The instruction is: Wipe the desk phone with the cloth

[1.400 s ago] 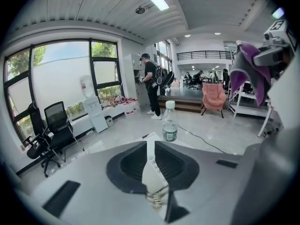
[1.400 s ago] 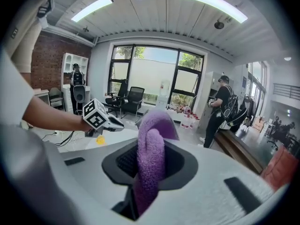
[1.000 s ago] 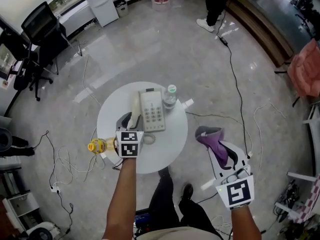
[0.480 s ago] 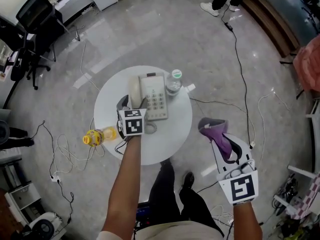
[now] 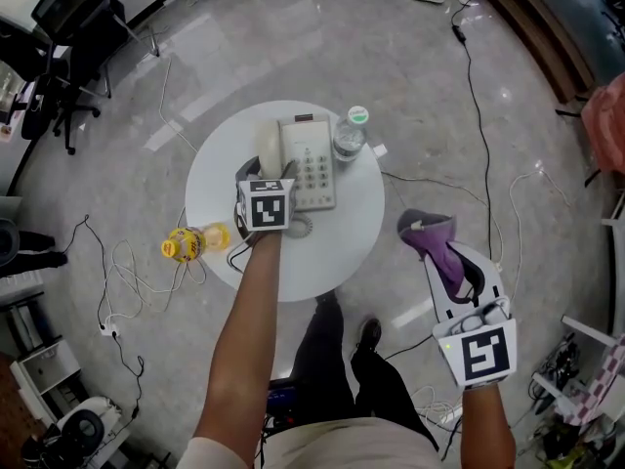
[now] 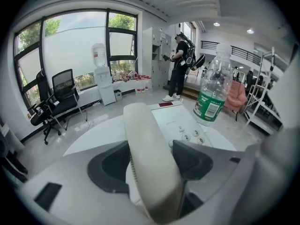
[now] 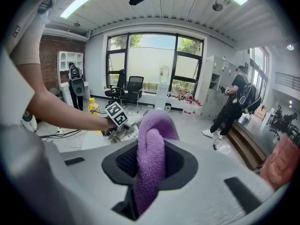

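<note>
A cream desk phone (image 5: 312,162) lies on the round white table (image 5: 356,225). Its handset (image 5: 268,150) rests in the cradle on the left. My left gripper (image 5: 264,175) reaches over the table's near side. Its jaws stand wide on either side of the handset's near end (image 6: 150,163) and do not clamp it. My right gripper (image 5: 441,254) hangs off the table to the right, over the floor. It is shut on a purple cloth (image 5: 424,231), which stands up between the pads (image 7: 151,149).
A clear water bottle (image 5: 349,133) with a green label stands right beside the phone's far right corner (image 6: 213,90). A yellow bottle (image 5: 190,244) sits left of the table edge. Cables trail over the floor, office chairs (image 5: 68,27) stand far left, and a person is at the back (image 7: 234,102).
My left gripper has moved forward across the table and now has its jaws round the handset's near end. The right gripper still holds the cloth in about the same place.
</note>
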`<state>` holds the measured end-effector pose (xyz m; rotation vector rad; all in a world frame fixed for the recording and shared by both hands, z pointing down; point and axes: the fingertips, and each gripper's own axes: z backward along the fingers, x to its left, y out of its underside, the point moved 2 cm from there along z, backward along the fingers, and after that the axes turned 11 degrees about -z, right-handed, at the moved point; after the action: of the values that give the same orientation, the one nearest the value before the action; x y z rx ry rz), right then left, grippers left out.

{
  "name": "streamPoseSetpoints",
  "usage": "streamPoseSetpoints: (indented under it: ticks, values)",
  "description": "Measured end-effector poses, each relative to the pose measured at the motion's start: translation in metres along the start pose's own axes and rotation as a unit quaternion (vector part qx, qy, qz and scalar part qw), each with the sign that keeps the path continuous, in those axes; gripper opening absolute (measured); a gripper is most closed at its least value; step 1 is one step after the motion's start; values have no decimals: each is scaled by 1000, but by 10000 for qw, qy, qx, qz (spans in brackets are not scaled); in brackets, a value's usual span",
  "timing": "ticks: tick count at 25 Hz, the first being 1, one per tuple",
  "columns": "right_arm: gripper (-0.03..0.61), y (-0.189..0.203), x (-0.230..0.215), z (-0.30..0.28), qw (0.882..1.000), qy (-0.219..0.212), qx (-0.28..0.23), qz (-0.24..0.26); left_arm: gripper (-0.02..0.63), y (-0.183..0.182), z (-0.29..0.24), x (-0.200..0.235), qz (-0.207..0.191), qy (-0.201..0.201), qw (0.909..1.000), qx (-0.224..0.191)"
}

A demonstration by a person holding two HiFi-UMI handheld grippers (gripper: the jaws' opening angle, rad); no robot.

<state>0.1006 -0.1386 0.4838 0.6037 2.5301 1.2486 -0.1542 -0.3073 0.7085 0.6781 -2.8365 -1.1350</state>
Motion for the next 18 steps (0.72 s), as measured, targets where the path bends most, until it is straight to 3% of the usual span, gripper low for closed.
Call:
streamPoseSetpoints:
  ticks: [6, 10, 18]
  values:
    - [69, 2, 5, 4, 10000, -20, 11, 29, 242, 2, 12, 0, 602, 338, 9975, 112]
    - [69, -2, 10, 9, 10000, -8, -43, 62, 229, 4, 20, -4, 771, 555, 9954, 79]
    - [69, -7, 17, 22, 9998, -15, -115, 140, 222, 5, 49, -5, 1485, 842, 9847, -351]
